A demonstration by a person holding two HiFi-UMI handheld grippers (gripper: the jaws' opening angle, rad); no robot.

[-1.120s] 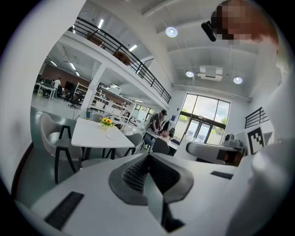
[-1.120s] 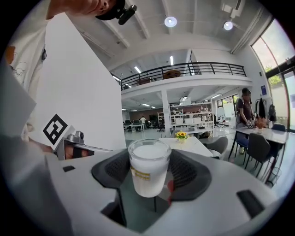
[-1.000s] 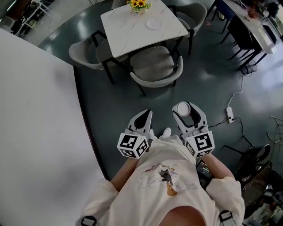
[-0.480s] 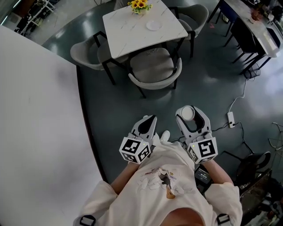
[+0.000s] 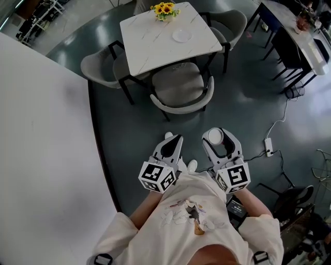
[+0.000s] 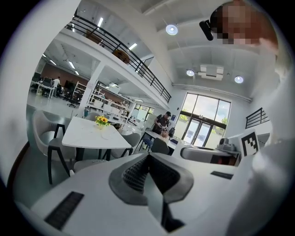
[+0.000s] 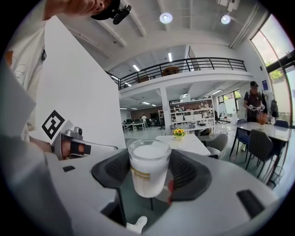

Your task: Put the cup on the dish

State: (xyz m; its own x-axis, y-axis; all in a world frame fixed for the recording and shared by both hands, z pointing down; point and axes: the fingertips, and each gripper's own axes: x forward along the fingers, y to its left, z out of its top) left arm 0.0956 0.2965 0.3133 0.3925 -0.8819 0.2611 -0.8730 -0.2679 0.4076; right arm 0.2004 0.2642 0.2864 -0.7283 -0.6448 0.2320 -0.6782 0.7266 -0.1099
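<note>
The left gripper [image 5: 172,141] was held low in front of the person at about 7 o'clock in the head view. Its own view showed the jaws pressed together with nothing between them. Far ahead, at 12 o'clock, stood the white table [image 5: 150,44], with a chair [image 5: 181,85] pushed in on its near side. The small round dish [image 5: 181,35] lay toward the table's far right, just at 5 o'clock of the yellow flowers [image 5: 164,9] and well apart from both grippers. The right gripper [image 5: 216,138], at about 5 o'clock, had its jaws closed on the cup [image 7: 148,168]. The ribbed pads met the cup's wall on both sides around mid-height, and it stood upright with its rim clear above them. The cup looked like a light, frosted, thin-walled tumbler that tapered downward. Such a smooth, tapered wall would probably slide under a loose grip and buckle under a hard one. The mid-wall hold therefore seemed the sensible place, as high as would leave the base free to set down. Whether it held liquid could not be told, so keeping it level was prudent.
</note>
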